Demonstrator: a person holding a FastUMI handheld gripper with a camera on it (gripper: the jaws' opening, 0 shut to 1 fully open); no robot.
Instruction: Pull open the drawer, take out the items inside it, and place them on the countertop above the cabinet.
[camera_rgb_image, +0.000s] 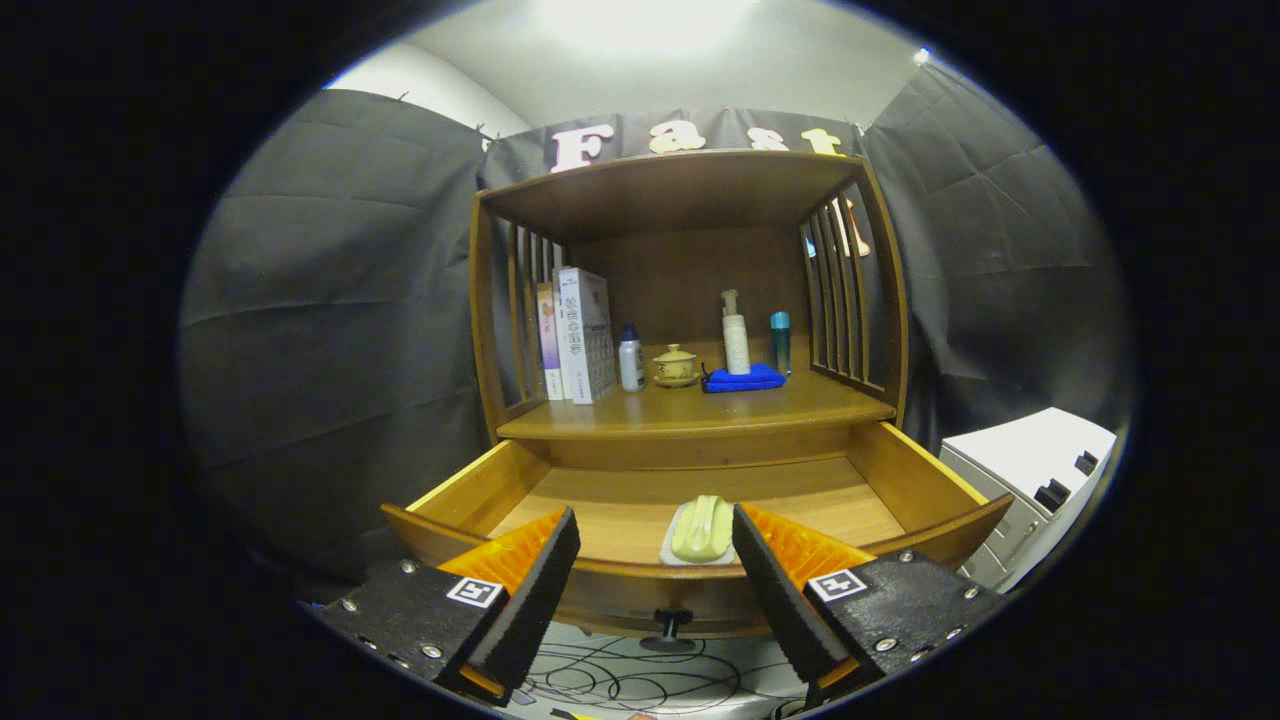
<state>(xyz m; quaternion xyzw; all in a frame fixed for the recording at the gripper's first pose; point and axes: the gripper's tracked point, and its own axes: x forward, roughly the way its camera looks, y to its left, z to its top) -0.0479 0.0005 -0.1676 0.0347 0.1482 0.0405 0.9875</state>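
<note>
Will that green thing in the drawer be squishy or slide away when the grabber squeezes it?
The green thing looks glossy and rounded, so it may slip from the open gripper. Probably hard, perhaps breakable. It lies flat, so rolling seems unlikely.

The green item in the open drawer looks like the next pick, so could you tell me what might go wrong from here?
The green item lies close behind the drawer's front wall, so the open gripper could knock that wall while reaching down. It also rests on a white pad, which might be pinched or dragged along. The countertop already holds a blue cloth, bottles and books, so placing could bump them.
</note>
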